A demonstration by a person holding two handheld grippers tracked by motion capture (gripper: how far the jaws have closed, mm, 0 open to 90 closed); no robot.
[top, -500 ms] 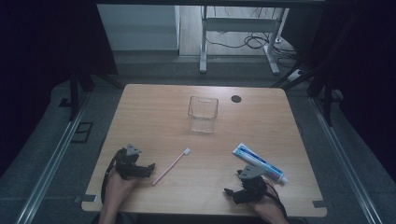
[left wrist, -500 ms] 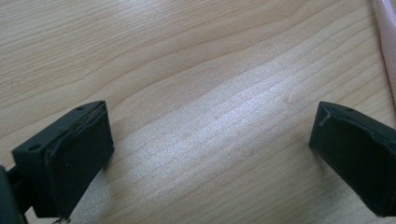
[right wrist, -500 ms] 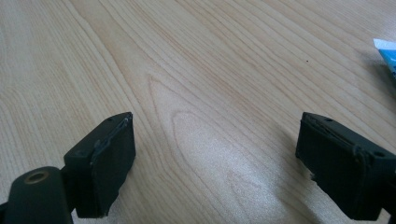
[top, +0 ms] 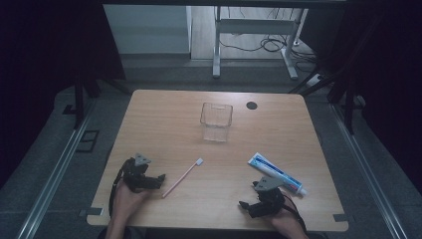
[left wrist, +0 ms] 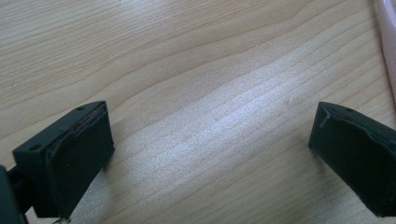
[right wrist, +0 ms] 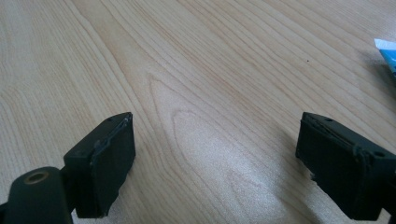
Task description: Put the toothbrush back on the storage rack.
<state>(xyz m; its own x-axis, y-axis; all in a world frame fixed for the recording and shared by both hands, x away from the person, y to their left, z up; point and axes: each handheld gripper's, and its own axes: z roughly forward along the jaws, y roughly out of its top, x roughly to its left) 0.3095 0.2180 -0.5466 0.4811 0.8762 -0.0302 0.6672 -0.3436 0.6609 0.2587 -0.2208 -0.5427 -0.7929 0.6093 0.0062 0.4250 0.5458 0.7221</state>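
ok, both tools wide open, empty, on the counter (top: 164, 124): left tool (top: 158, 180) beside toothbrush (top: 182, 177), right tool (top: 247, 205) near toothpaste (top: 276, 174).

High view: dim, dark surround, soft. Gripper views: bright sheen on pale wood-grain worktop (left wrist: 224, 135); faint shadows beside jaws; near jaws slightly blurred.

Toothbrush (top: 183, 174) lies left of toothpaste (top: 276, 174), cup (top: 216, 121) behind both
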